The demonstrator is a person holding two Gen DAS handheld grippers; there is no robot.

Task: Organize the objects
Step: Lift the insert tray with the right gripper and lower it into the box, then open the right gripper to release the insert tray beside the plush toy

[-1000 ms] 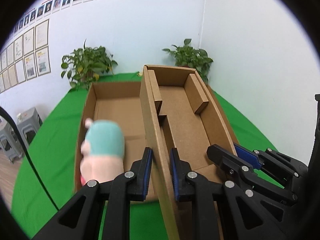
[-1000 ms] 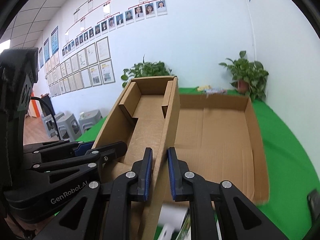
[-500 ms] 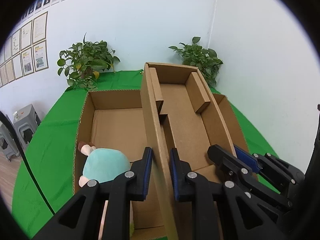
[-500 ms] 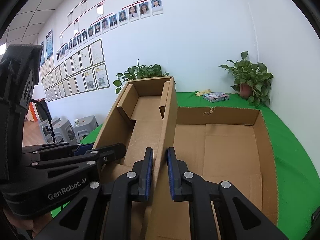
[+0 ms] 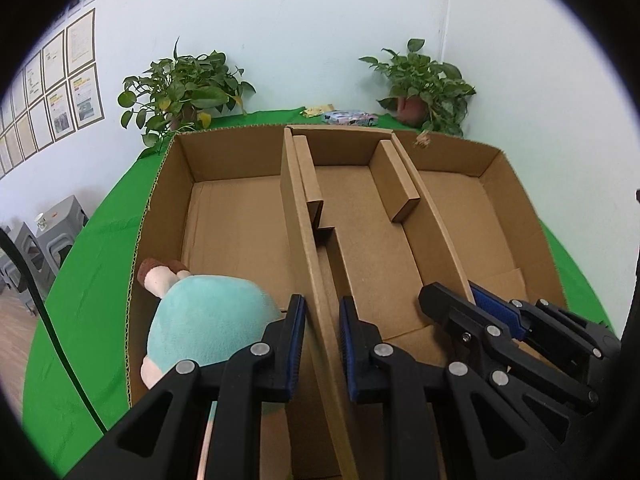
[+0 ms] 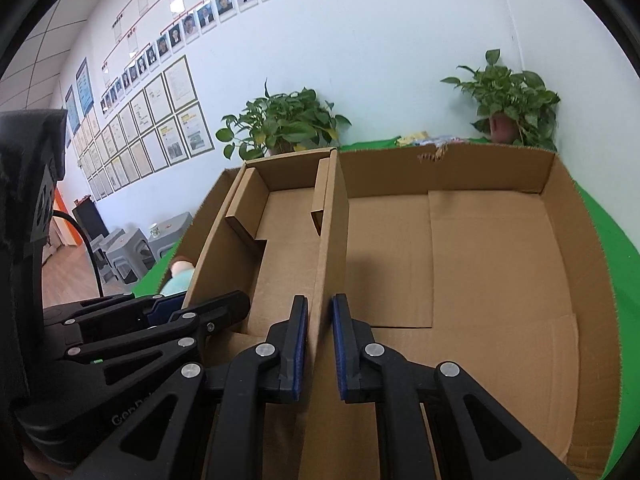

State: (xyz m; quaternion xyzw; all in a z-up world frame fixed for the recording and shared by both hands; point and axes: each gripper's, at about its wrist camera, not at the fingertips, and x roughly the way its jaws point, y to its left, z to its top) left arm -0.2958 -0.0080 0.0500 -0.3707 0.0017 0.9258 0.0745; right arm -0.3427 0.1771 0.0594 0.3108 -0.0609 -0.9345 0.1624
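A narrow cardboard insert box (image 5: 360, 232) sits inside a large open cardboard box (image 5: 236, 232) on the green table. My left gripper (image 5: 322, 344) is shut on the insert's left wall. My right gripper (image 6: 320, 344) is shut on the insert's right wall (image 6: 332, 240); it also shows at the right of the left wrist view (image 5: 472, 304). A plush doll (image 5: 208, 320) with a teal body lies in the big box's left part, just left of my left gripper. The big box's right part (image 6: 480, 260) is empty.
Two potted plants (image 5: 184, 88) (image 5: 424, 88) stand at the table's back edge. A small printed packet (image 5: 350, 118) lies between them. Grey stools (image 6: 128, 248) stand on the floor to the left. Framed papers hang on the wall (image 6: 160, 120).
The insert has come down from above into the big box with both grippers still shut on its walls. The plush doll now lies lower in the left part.
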